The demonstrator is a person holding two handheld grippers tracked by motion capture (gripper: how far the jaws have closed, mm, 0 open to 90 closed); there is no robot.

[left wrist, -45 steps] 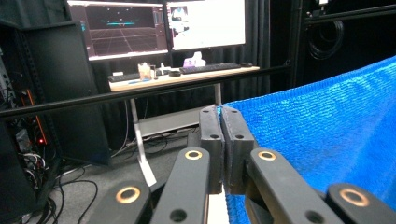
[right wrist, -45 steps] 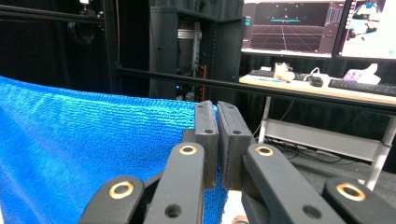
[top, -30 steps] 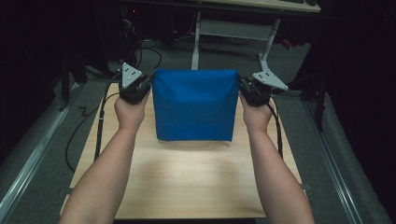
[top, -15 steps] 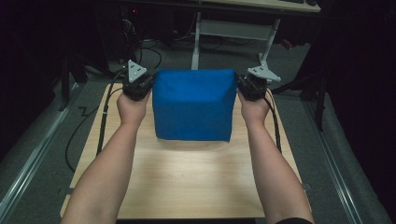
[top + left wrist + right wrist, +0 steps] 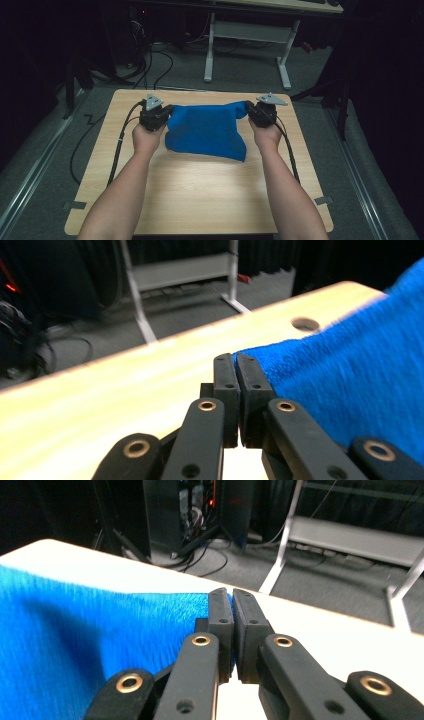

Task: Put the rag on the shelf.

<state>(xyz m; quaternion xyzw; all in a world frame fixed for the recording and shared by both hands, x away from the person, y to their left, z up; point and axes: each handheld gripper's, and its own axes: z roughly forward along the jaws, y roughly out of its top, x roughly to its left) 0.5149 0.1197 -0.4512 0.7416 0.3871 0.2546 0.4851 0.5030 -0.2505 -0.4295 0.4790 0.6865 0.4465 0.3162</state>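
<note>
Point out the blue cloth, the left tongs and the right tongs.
blue cloth (image 5: 207, 132), high view, middle of the fabric.
left tongs (image 5: 235, 365), left gripper view, between the fingertips pinching a cloth corner.
right tongs (image 5: 231, 600), right gripper view, between the fingertips pinching the other corner.

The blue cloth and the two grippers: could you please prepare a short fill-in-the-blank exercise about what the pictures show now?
1. The cloth held between the two grippers is ____ in colour.
2. The left gripper has its fingers ____ on one corner of the cloth.
3. The right gripper grips the cloth's other upper ____.
4. The cloth's lower edge rests on the ____ table.

Missing words: blue; shut; corner; wooden
</note>
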